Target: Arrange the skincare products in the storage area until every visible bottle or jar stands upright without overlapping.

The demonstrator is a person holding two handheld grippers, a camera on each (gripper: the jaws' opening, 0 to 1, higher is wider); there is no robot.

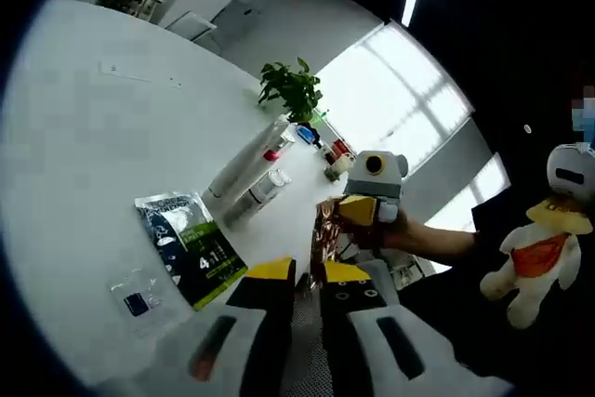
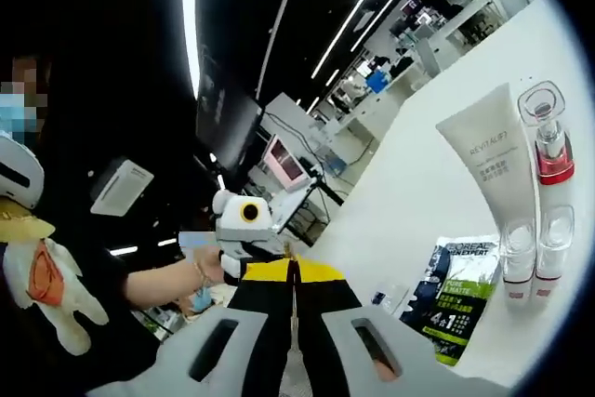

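On the white table (image 1: 84,137) several skincare items lie flat: a white tube (image 1: 246,160) (image 2: 493,165), a clear bottle with a red band (image 1: 273,149) (image 2: 550,151), two small clear bottles (image 1: 260,191) (image 2: 519,262), and a black-and-green sachet pack (image 1: 191,248) (image 2: 456,290). My left gripper (image 1: 308,274) hovers off the table's edge with a narrow gap between its jaws. My right gripper (image 2: 294,271) (image 1: 358,211), held by a hand, faces it with jaws pressed together. A shiny brown foil sachet (image 1: 325,230) sticks out from it.
A small clear packet with a dark square (image 1: 139,299) (image 2: 381,297) lies near the table edge. A potted plant (image 1: 293,90) and small items stand at the far end. A person with a plush toy (image 1: 539,258) (image 2: 42,281) is beside the table.
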